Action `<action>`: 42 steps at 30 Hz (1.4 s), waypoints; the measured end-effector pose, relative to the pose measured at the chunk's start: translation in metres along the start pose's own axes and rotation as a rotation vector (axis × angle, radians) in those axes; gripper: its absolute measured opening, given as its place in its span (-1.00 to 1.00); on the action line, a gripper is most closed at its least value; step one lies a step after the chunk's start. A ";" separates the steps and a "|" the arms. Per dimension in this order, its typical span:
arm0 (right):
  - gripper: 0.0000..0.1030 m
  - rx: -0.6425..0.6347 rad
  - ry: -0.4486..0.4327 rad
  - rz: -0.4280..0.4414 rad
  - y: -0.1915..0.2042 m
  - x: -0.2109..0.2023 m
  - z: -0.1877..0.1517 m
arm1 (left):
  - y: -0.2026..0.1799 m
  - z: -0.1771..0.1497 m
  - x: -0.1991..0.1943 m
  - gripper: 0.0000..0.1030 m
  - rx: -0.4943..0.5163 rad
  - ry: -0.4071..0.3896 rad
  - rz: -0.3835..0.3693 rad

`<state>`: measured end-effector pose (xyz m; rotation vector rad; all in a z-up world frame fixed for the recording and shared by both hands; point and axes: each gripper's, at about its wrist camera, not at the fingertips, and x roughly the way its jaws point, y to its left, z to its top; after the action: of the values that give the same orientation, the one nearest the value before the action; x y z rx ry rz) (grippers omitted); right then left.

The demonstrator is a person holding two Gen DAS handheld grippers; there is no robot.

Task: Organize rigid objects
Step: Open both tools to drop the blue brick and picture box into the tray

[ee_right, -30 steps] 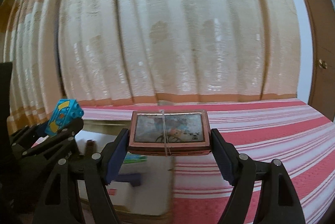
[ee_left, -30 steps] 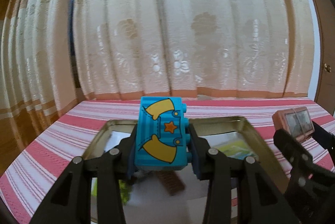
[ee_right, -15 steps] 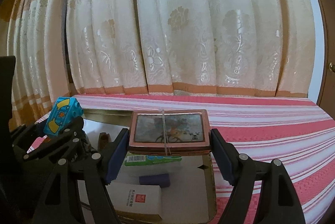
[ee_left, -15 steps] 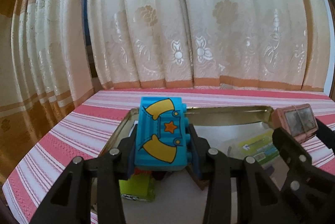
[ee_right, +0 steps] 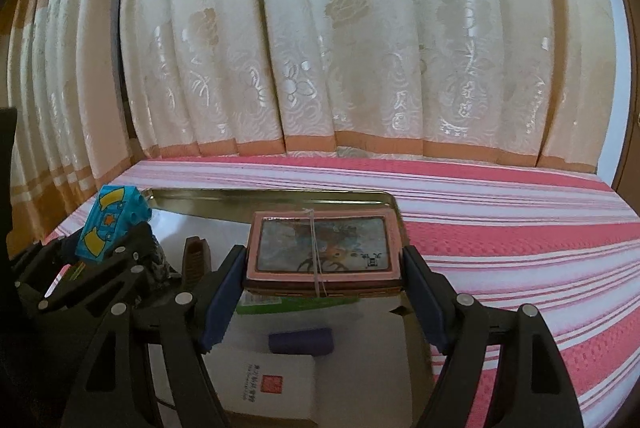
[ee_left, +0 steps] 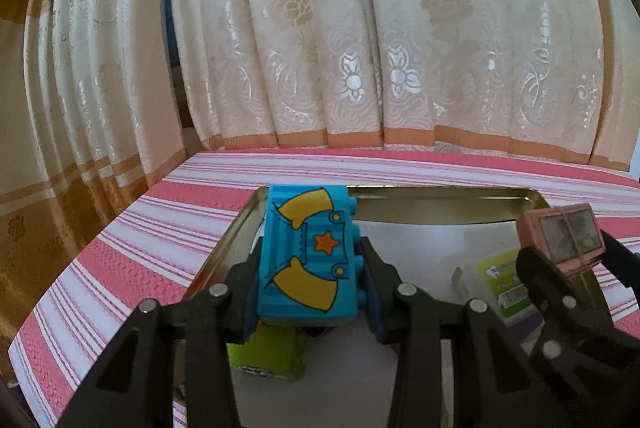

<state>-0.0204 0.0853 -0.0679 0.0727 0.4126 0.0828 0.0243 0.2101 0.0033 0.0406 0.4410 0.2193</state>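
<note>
Above the metal tray (ee_left: 440, 194), the left gripper (ee_left: 308, 284) clamps a blue toy block (ee_left: 306, 256) between its fingers, while the right gripper (ee_right: 324, 268) grips a pink framed box (ee_right: 322, 248), seemingly clear of the tray's contents.

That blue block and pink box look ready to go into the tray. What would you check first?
1. Left gripper shut on the blue block: ok.
2. Right gripper shut on the pink box: ok.
3. Both held over the tray: ok.
4. Free floor under the block: not ok, a green block lies there.
5. Free floor under the box: cannot tell, a green packet is partly beneath.
6. Grippers apart: ok.
</note>
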 end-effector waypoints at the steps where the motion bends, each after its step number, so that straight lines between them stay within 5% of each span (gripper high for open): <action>1: 0.52 -0.003 0.005 -0.002 0.001 0.001 0.001 | 0.001 0.000 0.001 -0.21 -0.004 0.005 0.000; 26: 0.52 -0.002 0.099 0.030 -0.002 0.020 0.000 | 0.003 -0.001 0.019 -0.18 -0.016 0.097 0.002; 34: 0.68 0.092 -0.009 0.085 -0.020 0.001 -0.001 | 0.013 -0.002 0.010 0.92 -0.099 0.052 -0.032; 42: 0.79 0.120 -0.142 0.029 -0.027 -0.021 -0.001 | 0.006 0.000 -0.008 0.99 -0.050 -0.056 -0.026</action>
<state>-0.0386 0.0568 -0.0625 0.2019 0.2743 0.0804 0.0166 0.2141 0.0072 -0.0077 0.3800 0.2025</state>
